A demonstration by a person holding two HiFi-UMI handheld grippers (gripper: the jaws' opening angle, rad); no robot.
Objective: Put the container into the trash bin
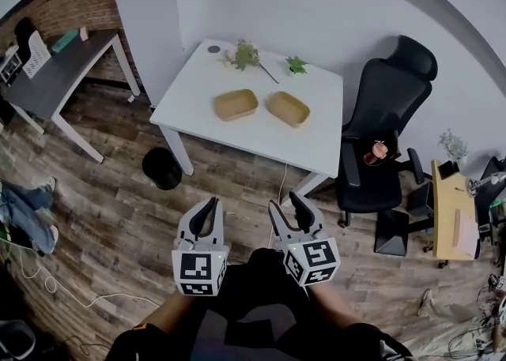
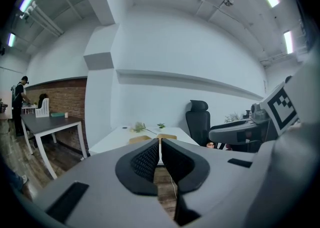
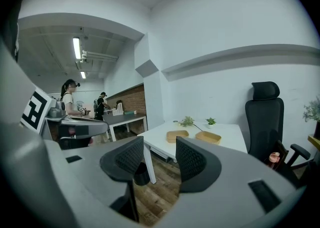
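The bench [image 1: 198, 99] is white. The left container [image 1: 236, 104] and right container [image 1: 288, 108] are tan. The bin [image 1: 162, 168] and chair [image 1: 386, 122] are black. The floor [image 1: 103, 209] is brown, wood-grained planks; the far wall [image 1: 71, 4] is red brick.

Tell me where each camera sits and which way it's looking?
Head view: on the person's head, looking steeply down at the white table and black bin; left gripper and right gripper show.
Left gripper view: on the left gripper, facing the table past its shut jaws.
Right gripper view: on the right gripper, facing the table past its open jaws.
All share the two tan containers.
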